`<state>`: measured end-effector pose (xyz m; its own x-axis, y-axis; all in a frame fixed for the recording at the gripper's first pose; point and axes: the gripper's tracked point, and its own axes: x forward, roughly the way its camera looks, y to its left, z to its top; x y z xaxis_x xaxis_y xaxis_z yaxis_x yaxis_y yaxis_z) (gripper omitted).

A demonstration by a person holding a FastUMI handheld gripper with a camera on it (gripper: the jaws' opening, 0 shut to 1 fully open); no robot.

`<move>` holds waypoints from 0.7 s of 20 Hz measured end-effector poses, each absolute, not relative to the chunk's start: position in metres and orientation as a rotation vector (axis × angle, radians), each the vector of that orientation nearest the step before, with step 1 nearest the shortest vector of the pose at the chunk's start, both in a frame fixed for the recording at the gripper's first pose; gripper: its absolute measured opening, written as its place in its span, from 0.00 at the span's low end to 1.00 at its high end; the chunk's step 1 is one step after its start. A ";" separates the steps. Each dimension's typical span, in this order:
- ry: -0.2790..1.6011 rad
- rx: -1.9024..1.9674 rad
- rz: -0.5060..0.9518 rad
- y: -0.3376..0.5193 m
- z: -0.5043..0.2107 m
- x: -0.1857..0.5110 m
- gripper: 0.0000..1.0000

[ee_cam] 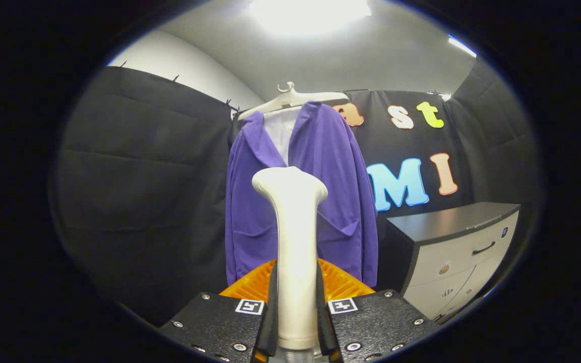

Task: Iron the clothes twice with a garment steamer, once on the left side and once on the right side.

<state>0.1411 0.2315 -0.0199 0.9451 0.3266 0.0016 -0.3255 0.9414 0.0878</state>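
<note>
1. Gripper view, tool state: the gripper (296, 307) is gripping the garment steamer (294, 242) by its handle. Both fingers are pressing on the handle's opposite sides, so the jaws are standing only as far apart as the handle is wide.
2. Gripper view, steamer position: the steamer is rising upright from between the fingers, and its flared head is pointing toward the clothes ahead. Whether the head is touching the fabric cannot be told.
3. Gripper view, garment position: the purple jacket (321, 191) is hanging on a white hanger (293, 100) beyond the fingers, in front of the booth wall. A grey cabinet (452, 252) with drawers is standing beside it.
4. Handling, steamer: the handle is appearing smooth, rigid and probably slippery, so a firm hold low on the straight shaft, as now, is looking suitable. A hose below may be adding drag; this is a judgement.
5. Handling, garment: the jacket is appearing soft and light, hanging freely, so it is likely swinging away under pressure. Light contact is advisable.
6. Task progress: which of the 2 passes, left or right, is being made cannot be told.
</note>
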 end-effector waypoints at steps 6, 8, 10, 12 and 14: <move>-0.103 0.108 0.353 0.260 0.061 0.175 0.31; -0.135 0.104 0.363 0.270 0.083 0.187 0.31; -0.152 0.099 0.375 0.282 0.103 0.196 0.31; -0.172 0.098 0.382 0.295 0.122 0.204 0.31; -0.188 0.093 0.383 0.306 0.138 0.216 0.31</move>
